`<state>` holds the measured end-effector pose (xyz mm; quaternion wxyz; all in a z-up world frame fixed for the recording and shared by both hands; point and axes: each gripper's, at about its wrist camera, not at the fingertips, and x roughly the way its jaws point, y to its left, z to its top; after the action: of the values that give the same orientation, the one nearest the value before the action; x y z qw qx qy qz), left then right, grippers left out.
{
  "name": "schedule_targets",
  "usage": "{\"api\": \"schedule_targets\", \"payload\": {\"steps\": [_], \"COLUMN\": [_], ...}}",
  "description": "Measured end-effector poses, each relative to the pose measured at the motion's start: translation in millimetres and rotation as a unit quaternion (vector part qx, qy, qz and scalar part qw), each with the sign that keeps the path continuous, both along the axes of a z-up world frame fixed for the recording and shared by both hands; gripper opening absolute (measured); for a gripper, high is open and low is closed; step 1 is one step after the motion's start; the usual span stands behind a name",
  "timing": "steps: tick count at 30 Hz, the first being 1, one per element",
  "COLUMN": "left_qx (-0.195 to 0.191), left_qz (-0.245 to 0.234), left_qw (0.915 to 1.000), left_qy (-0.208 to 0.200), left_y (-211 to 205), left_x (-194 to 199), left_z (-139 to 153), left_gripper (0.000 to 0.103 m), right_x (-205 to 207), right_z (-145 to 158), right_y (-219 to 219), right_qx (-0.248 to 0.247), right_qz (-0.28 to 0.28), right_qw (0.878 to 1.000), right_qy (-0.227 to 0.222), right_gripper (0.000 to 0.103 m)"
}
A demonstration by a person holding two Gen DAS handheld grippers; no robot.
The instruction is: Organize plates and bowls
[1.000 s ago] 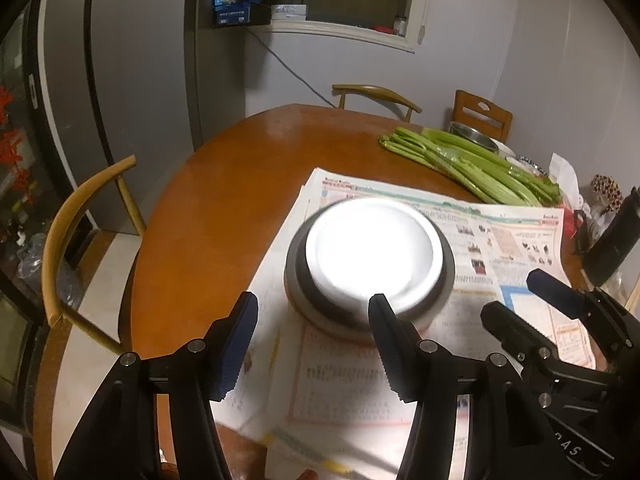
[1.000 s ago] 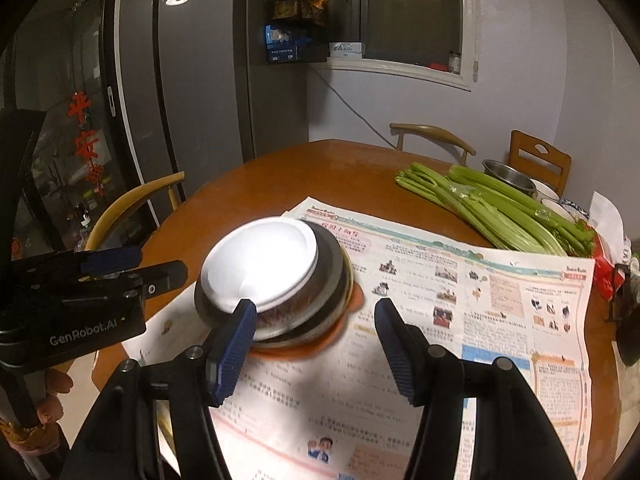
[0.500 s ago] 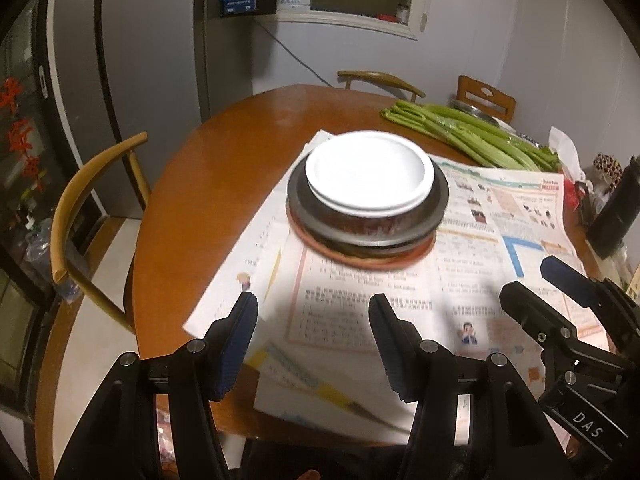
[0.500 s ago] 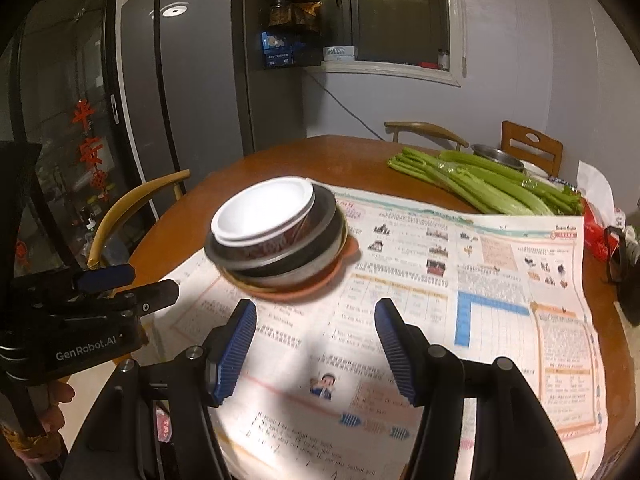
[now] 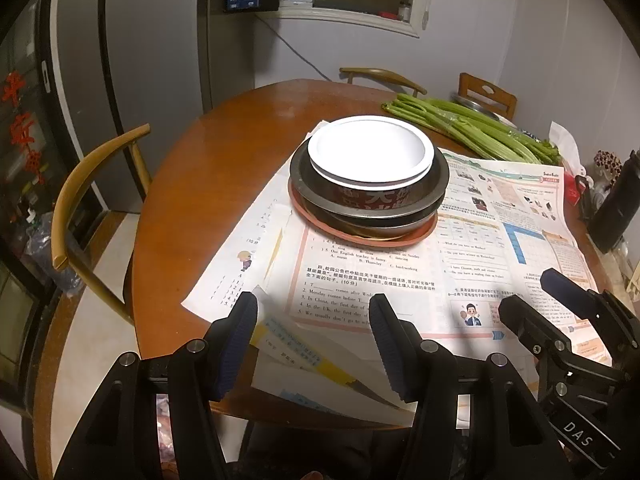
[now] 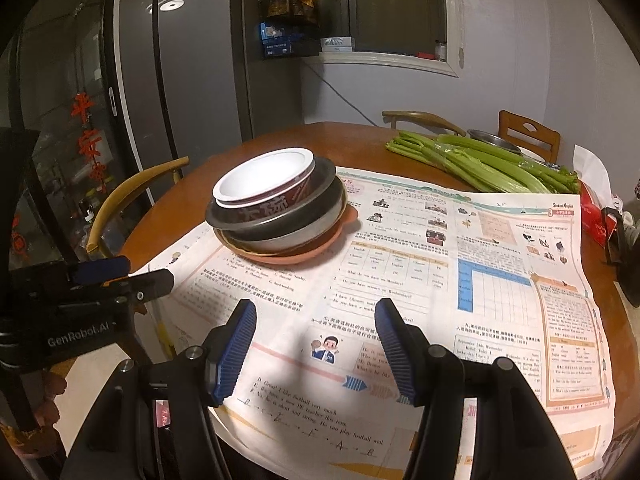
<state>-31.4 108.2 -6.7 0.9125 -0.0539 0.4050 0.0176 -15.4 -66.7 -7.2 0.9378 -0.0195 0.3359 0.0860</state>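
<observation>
left wrist view: left gripper point(image 5: 312, 340) jaws spread wide, holding nothing, over near edge of the round brown wooden table point(image 5: 224, 152)
stack: white paper bowl with red printed side point(image 5: 370, 152) sits in a dark metal pan point(image 5: 438, 184), on a steel bowl point(image 5: 384, 228), on an orange-brown plate point(image 5: 320, 222); stack rests on the spread newspaper sheets point(image 5: 500, 240), far of the gripper, well apart
other gripper: right gripper point(image 5: 532, 296) at near right, over paper, jaws apart
background: bunch of green celery stalks point(image 5: 472, 128) far right of stack; curved wooden chair point(image 5: 80, 184) left of table
right wrist view: right gripper point(image 6: 316, 344) jaws wide, nothing between them, above newspaper sheets point(image 6: 460, 260)
stack: white paper bowl point(image 6: 262, 178) tilted in the dark metal pan point(image 6: 320, 192), over orange-brown plate point(image 6: 340, 228), far left of gripper, not touched
left gripper: point(image 6: 132, 272) at near left, apart from stack, jaws slightly apart
celery: green stalks point(image 6: 480, 164) far right on table
</observation>
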Motion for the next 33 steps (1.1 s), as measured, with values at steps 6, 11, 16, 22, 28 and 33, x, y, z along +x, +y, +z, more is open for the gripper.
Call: {"api": "schedule_targets", "payload": {"steps": [6,11,16,22,28,33], "left_qx": [-0.002,-0.002,-0.001,-0.002,-0.002,-0.004], "left_qz": [-0.004,-0.003,-0.004,-0.009,-0.010,-0.012], "left_qw": [1.0000,1.0000,1.0000,0.9999,0.9999,0.9998], "left_qy": [0.005,0.006,0.009,0.010,0.012,0.013], "left_y": [-2.5,-2.6,-2.5,-3.9,-4.7,-4.8], "left_x": [-0.9,-1.3,-0.4,-0.7,0.1,0.0], "left_z": [-5.2,-6.1,-7.2,-7.7,-8.7,-9.0], "left_gripper": [0.060,0.060,0.060,0.060,0.060,0.060], "right_x": [-3.5,-4.6,-5.0,-5.9,-7.5,-7.9], "right_z": [-1.6,-1.6,-2.4,-2.5,-2.5,-1.7], "right_y": [-0.8,-0.3,0.8,1.5,2.2,2.3], "right_qx": [0.004,0.005,0.004,0.004,0.005,0.006], "right_qz": [-0.001,0.001,0.002,0.003,0.003,0.002], "right_qw": [1.000,1.000,1.000,1.000,1.000,1.000], "right_qy": [0.000,0.001,0.003,0.003,0.004,0.004], "right_gripper": [0.061,0.061,0.061,0.061,0.061,0.061]}}
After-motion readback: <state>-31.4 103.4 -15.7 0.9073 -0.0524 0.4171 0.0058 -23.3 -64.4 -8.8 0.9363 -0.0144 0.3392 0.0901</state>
